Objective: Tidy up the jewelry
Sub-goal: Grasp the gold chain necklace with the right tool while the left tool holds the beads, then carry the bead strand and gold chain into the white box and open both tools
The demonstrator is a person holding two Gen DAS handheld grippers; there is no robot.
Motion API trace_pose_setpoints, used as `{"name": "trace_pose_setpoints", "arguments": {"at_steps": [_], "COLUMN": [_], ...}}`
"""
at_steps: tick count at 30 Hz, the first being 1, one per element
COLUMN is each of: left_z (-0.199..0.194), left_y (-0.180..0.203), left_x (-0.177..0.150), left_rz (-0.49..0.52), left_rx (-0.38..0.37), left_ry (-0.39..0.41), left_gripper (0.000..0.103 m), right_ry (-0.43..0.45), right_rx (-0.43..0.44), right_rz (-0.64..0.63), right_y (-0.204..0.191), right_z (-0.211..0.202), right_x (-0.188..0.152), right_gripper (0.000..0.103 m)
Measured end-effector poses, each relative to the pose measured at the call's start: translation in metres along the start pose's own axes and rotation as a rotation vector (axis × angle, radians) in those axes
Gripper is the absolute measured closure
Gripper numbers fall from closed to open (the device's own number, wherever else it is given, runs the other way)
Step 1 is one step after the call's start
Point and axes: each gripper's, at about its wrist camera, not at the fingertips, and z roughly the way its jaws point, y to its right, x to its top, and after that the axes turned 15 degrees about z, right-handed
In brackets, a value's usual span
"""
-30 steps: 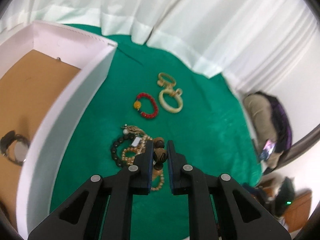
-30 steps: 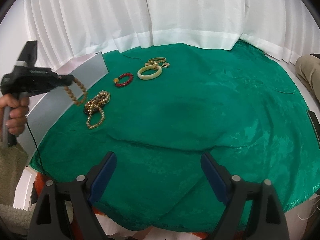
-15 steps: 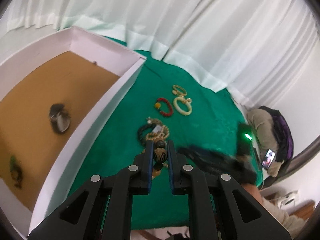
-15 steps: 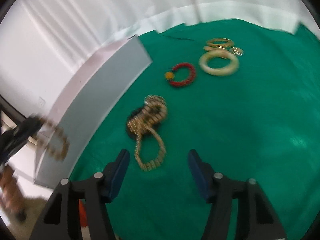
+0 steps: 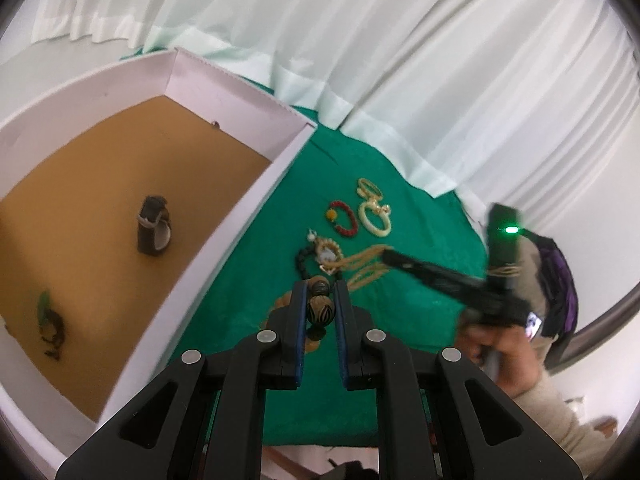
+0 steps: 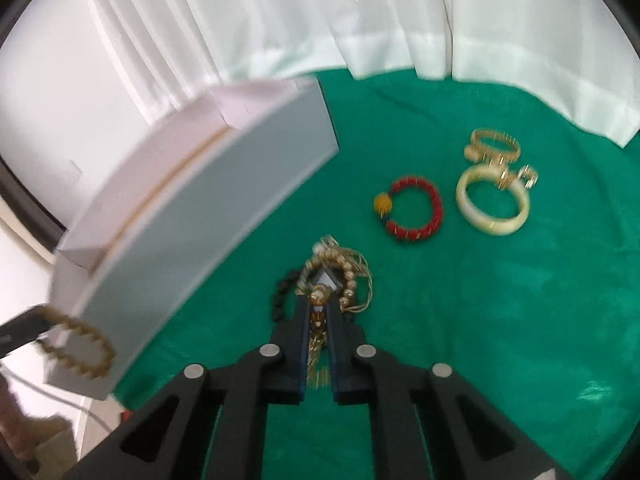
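Observation:
My left gripper [image 5: 319, 300] is shut on a brown wooden bead bracelet [image 5: 319, 310] and holds it in the air beside the white box [image 5: 256, 200]; the bracelet also shows in the right wrist view [image 6: 80, 350]. My right gripper [image 6: 319, 320] is shut on a gold bead necklace [image 6: 318, 322] at the tangled pile [image 6: 332, 276] on the green cloth [image 6: 480, 300]. A red bead bracelet [image 6: 416, 210], a cream bangle [image 6: 494, 204] and a gold bangle [image 6: 494, 146] lie further back.
The white box has a tan floor [image 5: 88, 200] holding a dark watch [image 5: 154, 230] and a small green and black piece [image 5: 50, 320]. White curtains [image 6: 320, 12] hang behind the table. A seated person [image 5: 552, 272] is at the right.
My right gripper moved down onto the pile and shut on the gold bead necklace. My left gripper moved further toward the box with the wooden bracelet.

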Motion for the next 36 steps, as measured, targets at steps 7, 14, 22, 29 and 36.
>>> {"name": "trace_pose_setpoints", "arguments": {"at_steps": [7, 14, 22, 29, 36], "left_z": [-0.015, -0.06, -0.11, -0.094, -0.037], "left_y": [0.006, 0.007, -0.026, -0.08, -0.135], "left_x": [0.013, 0.033, 0.059, 0.056, 0.031], "left_rz": [0.005, 0.017, 0.017, -0.035, -0.152], "left_rx": [-0.023, -0.033, 0.146, 0.286, 0.328], "left_ry": [0.019, 0.081, 0.162, 0.131, -0.008], "left_gripper": [0.092, 0.092, 0.092, 0.092, 0.092], "right_ry": [0.063, 0.149, 0.23, 0.226, 0.119], "right_rx": [0.105, 0.181, 0.295, 0.342, 0.361], "right_rz": [-0.02, -0.1, -0.224, -0.264, -0.239], "right_y": [-0.021, -0.062, -0.146, -0.21, -0.238], "right_z": [-0.064, -0.115, -0.148, -0.105, -0.013], "right_x": [0.031, 0.052, 0.09, 0.118, 0.131], "right_gripper": [0.095, 0.095, 0.095, 0.095, 0.095]}}
